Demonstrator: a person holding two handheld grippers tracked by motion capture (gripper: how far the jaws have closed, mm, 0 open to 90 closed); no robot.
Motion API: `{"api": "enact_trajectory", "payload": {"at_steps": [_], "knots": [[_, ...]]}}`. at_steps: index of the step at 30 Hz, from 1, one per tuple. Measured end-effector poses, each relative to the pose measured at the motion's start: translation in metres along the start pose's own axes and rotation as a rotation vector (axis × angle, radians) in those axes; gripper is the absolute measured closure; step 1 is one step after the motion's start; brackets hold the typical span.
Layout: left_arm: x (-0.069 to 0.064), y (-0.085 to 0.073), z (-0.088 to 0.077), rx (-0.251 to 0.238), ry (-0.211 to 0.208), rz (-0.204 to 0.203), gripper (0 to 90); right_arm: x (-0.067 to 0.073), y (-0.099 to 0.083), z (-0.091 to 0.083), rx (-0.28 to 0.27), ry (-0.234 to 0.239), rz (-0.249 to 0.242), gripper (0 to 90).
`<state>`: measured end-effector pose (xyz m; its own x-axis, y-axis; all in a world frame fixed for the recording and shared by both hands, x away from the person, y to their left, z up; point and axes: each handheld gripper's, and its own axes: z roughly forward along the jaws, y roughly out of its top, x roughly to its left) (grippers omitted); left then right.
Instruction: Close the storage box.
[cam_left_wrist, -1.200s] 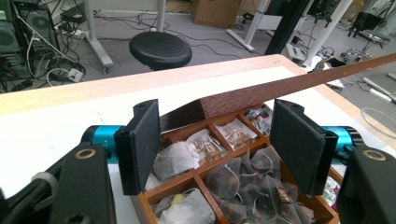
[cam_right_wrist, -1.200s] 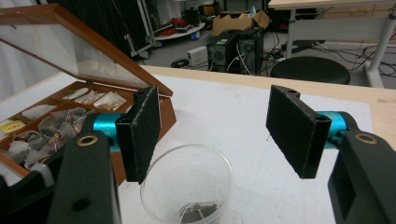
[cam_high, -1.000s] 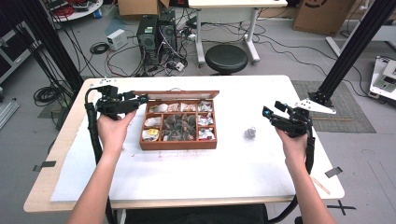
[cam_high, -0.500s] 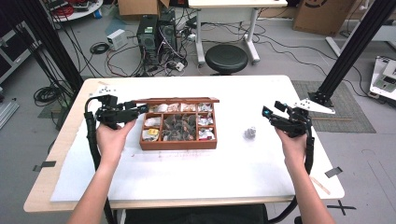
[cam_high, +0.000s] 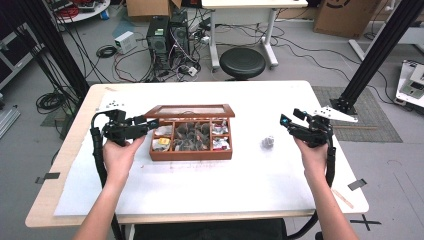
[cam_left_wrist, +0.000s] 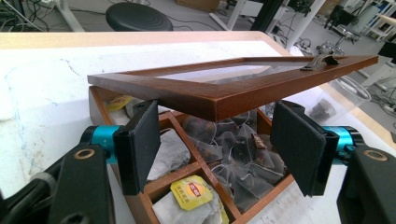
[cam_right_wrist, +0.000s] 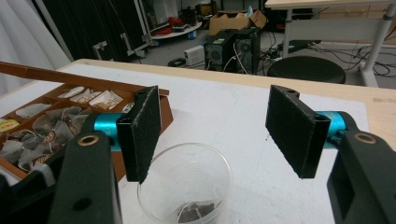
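1. Wooden tea box (cam_high: 191, 133) sits mid-worktop (cam_high: 250, 185), long axis running left to right across the high view. Its glass lid (cam_left_wrist: 233, 86) is raised at a slant, hinge side at the back.
2. Left gripper (cam_high: 148, 123) is at the box's left end, jaws wide with nothing between them. In the left gripper view the lid's near corner hangs just above and between the pads; they do not touch it.
3. Right gripper (cam_high: 286, 121) is well apart to the right, jaws wide and empty. A clear plastic cup (cam_right_wrist: 185, 186) with a tea bag (cam_right_wrist: 195, 212) inside lies below its left pad.
4. Judgement: the left hand is nearer the lid; the lid edge lies slightly above its jaws.
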<state>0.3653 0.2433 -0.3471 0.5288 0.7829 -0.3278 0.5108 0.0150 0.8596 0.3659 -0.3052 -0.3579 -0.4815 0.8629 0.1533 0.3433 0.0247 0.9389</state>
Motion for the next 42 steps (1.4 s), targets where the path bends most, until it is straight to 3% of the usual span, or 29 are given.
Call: {"api": "enact_trajectory", "payload": {"at_steps": [8, 12, 17, 25, 42], "knots": [[0.001, -0.012, -0.001, -0.004, -0.010, -0.011, 33.0, 0.001, -0.001, 0.001, 0.001, -0.003, -0.001, 36.5], [0.000, -0.018, 0.001, 0.011, -0.050, -0.032, 34.1, 0.000, -0.001, 0.001, 0.001, -0.006, 0.001, 36.4], [-0.006, -0.022, 0.004, 0.022, -0.027, 0.006, 34.1, 0.000, -0.001, 0.000, -0.002, -0.007, -0.002, 36.4], [-0.005, -0.033, 0.003, 0.026, -0.027, 0.001, 34.1, -0.001, -0.002, -0.001, -0.004, -0.013, 0.001, 36.4], [-0.004, -0.052, 0.004, 0.050, -0.008, 0.055, 34.2, 0.001, -0.003, 0.001, 0.002, -0.011, 0.000, 36.5]]}}
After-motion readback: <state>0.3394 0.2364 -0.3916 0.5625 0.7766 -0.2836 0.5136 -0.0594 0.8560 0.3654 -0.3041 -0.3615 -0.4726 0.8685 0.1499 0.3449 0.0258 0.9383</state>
